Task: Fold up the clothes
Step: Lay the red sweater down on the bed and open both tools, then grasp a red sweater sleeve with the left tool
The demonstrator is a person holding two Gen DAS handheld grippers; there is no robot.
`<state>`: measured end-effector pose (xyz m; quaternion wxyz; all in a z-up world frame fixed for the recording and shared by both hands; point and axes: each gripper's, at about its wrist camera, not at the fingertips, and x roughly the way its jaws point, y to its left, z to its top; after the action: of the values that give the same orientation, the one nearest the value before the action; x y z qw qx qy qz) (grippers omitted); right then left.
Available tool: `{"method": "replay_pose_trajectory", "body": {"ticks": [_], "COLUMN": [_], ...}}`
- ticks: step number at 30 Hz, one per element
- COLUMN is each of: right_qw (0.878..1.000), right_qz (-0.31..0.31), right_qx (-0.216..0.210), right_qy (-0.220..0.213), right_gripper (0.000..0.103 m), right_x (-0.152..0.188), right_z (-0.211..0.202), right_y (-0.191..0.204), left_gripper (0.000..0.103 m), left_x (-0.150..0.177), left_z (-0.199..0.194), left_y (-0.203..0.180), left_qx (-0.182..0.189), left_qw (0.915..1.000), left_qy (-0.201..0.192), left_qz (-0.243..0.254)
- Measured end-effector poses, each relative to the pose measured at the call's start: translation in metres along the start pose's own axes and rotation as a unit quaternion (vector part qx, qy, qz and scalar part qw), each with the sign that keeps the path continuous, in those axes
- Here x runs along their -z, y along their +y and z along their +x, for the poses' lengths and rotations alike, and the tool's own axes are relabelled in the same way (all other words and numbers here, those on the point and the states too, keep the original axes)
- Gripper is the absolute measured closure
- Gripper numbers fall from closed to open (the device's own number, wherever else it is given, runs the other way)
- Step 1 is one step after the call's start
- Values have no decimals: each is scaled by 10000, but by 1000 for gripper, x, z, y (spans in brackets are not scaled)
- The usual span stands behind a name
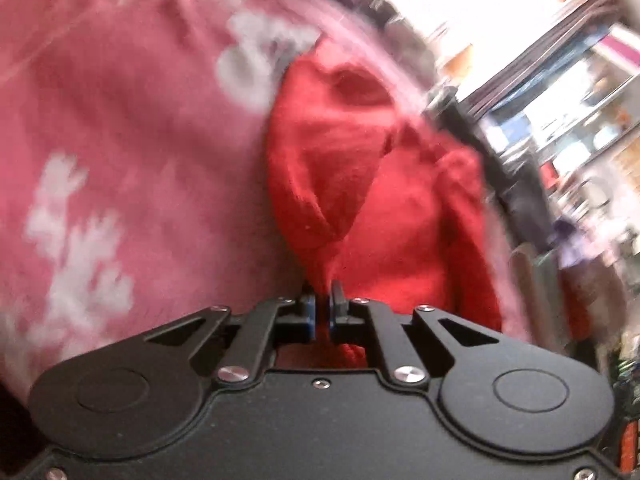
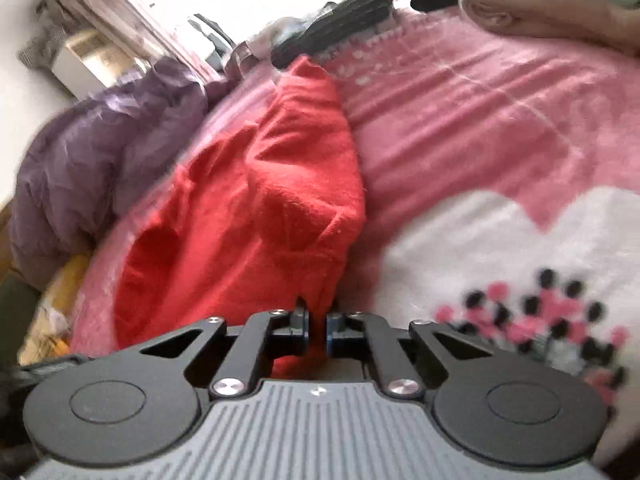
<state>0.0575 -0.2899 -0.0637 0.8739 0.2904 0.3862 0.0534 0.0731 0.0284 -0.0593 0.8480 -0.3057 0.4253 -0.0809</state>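
Nearest your lens on each side was the gripper body, and just past it the jaws. Your left gripper (image 1: 323, 300) was clamped on a bunched corner of the red garment (image 1: 360, 184), the blue pads nearly meeting with cloth squeezed between them. Your right gripper (image 2: 317, 320) was likewise closed on an edge of the same red garment (image 2: 256, 216), fabric running down through the narrow gap.

Beyond the jaws, the garment fanned away from both grips in loose, rumpled folds and lay on the pink blanket (image 2: 460, 128), which carries a white patch with pink and black dots. At the far edge sat a purple jacket (image 2: 88, 160) on one side and a beige folded piece (image 2: 552, 20) on the other, both apart from the red cloth. The left view was blurred, so its finer detail could not be read.

My judgement: you were at the stage of taking hold of two points to spread the garment before folding. To do that well, you needed to draw the two grips apart evenly until the edge between them went taut, keep both at the same height, and lay the cloth flat on bare blanket, clear of the jacket.
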Motion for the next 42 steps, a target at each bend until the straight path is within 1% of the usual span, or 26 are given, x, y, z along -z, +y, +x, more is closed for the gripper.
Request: {"method": "replay_pose_trajectory", "body": {"ticks": [2, 3, 4, 6, 7, 9, 11, 12, 14, 15, 16, 17, 18, 19, 20, 21, 22, 25, 28, 31, 32, 35, 36, 37, 39, 42], "right_qw": [9998, 9997, 9997, 9996, 9996, 9994, 9971, 9956, 9916, 9901, 9888, 9874, 9863, 9854, 9845, 9832, 9822, 9820, 9819, 9808, 9811, 9821, 9811, 9799, 9776, 9772], "right_qz": [-209, -233, -232, -247, -248, -93, 347, 526, 867, 935, 970, 1006, 1033, 1054, 1074, 1087, 1076, 917, 958, 1091, 1042, 898, 931, 976, 1078, 1047], "right_qx": [8, 33, 63, 92, 35, -267, -617, -710, -868, -938, -1005, -1072, -1138, -1171, -1194, -1244, -1296, -1353, -1250, -1179, -1179, -1188, -1233, -1285, -1373, -1399], "right_qy": [-40, -57, -63, -81, -104, -185, -271, -315, -409, -464, -522, -580, -603, -650, -709, -774, -832, -948, -1054, -1110, -1127, -1155, -1163, -1172, -1175, -1209], "right_gripper": [98, 98, 98, 97, 97, 94, 94, 92, 84, 76, 70, 59, 55, 54, 54, 54, 54, 54, 54, 59, 60, 59, 60, 60, 61, 61], "right_x": [6, 6, 7, 8, 10, 15, 22, 22, 23, 22, 21, 20, 19, 18, 18, 16, 15, 11, 10, 12, 12, 12, 12, 12, 11, 10], "right_z": [1, 0, -2, -5, -7, -13, -20, -24, -33, -35, -36, -38, -38, -38, -38, -38, -39, -37, -30, -20, -18, -15, -14, -14, -12, -9], "right_y": [-2, -1, 1, 3, 1, -12, -31, -36, -44, -45, -44, -43, -43, -43, -43, -43, -42, -39, -46, -59, -59, -58, -59, -62, -65, -65], "left_gripper": [97, 96, 93, 91, 90, 89, 88, 88, 88, 87, 80, 72, 47, 27, 22, 17, 17, 18, 18, 18, 18, 19, 22, 29, 30, 33], "left_x": [5, 7, 7, 6, 7, 8, 13, 16, 23, 24, 23, 22, 21, 19, 18, 18, 17, 10, -12, -42, -52, -78, -88, -98, -116, -142], "left_z": [4, 3, 1, -2, -3, -8, -16, -20, -26, -30, -34, -37, -40, -44, -47, -50, -51, -58, -66, -68, -66, -55, -49, -40, -25, 0], "left_y": [3, 2, 1, 4, 7, 11, 12, 13, 14, 14, 13, 13, 12, 10, 7, 5, 3, 7, 8, 1, -2, -8, -9, -11, -17, -24], "left_qx": [-65, -69, -91, -93, -63, 4, -17, -40, -51, -49, -22, 29, 151, 275, 291, 226, 196, 345, 366, 270, 217, 113, 133, 124, 54, 35], "left_qw": [9999, 9999, 9998, 9998, 9998, 9999, 9998, 9998, 9997, 9997, 9998, 9999, 9998, 9996, 9996, 9997, 9997, 9991, 9979, 9963, 9957, 9933, 9927, 9922, 9903, 9878], "left_qy": [-66, -119, -150, -136, -140, -154, -103, -79, -72, -53, -13, 30, 70, 60, -14, -77, -105, -240, -523, -706, -737, -805, -815, -813, -827, -817], "left_qz": [62, 96, 124, 108, 86, 64, 150, 184, 237, 244, 205, 160, 96, 36, 14, 48, 86, 62, 73, 402, 523, 817, 874, 932, 1117, 1324]}}
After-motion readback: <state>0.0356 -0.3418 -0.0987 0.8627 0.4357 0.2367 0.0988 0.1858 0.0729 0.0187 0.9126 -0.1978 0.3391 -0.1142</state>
